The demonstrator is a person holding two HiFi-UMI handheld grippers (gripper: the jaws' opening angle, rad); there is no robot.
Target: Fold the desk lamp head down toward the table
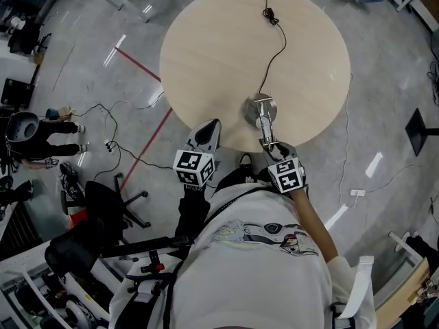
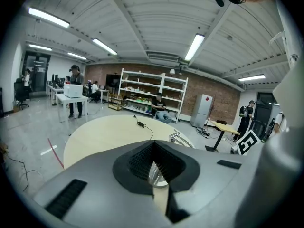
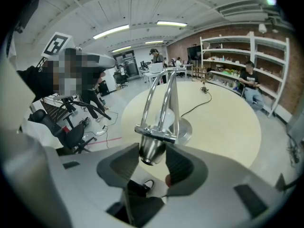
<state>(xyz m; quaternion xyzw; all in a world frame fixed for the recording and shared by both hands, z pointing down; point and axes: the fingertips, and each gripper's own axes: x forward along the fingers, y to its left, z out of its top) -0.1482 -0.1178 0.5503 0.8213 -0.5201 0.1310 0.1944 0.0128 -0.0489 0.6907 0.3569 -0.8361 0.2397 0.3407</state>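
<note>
Fingers (image 3: 181,164) on lamp head (image 3: 149,150); visible solely in right gripper view

Glossy grey floor (image 1: 82,53) all round a circular pale-wood counter (image 1: 206,40). Red tape lines (image 1: 140,66) at 9 o'clock of the counter, loose black cables (image 1: 113,108) just beyond. Black office chair (image 1: 103,208) at 8 o'clock, white power strip (image 1: 357,192) at 4 o'clock. Overhead, a white ribbed ceiling (image 2: 142,27) with long strip lights (image 2: 195,46). At 12 o'clock across the counter, a brick wall (image 2: 223,96) with white open shelving (image 2: 152,91) against it. White cabinet (image 2: 202,109) at 1 o'clock.
</note>
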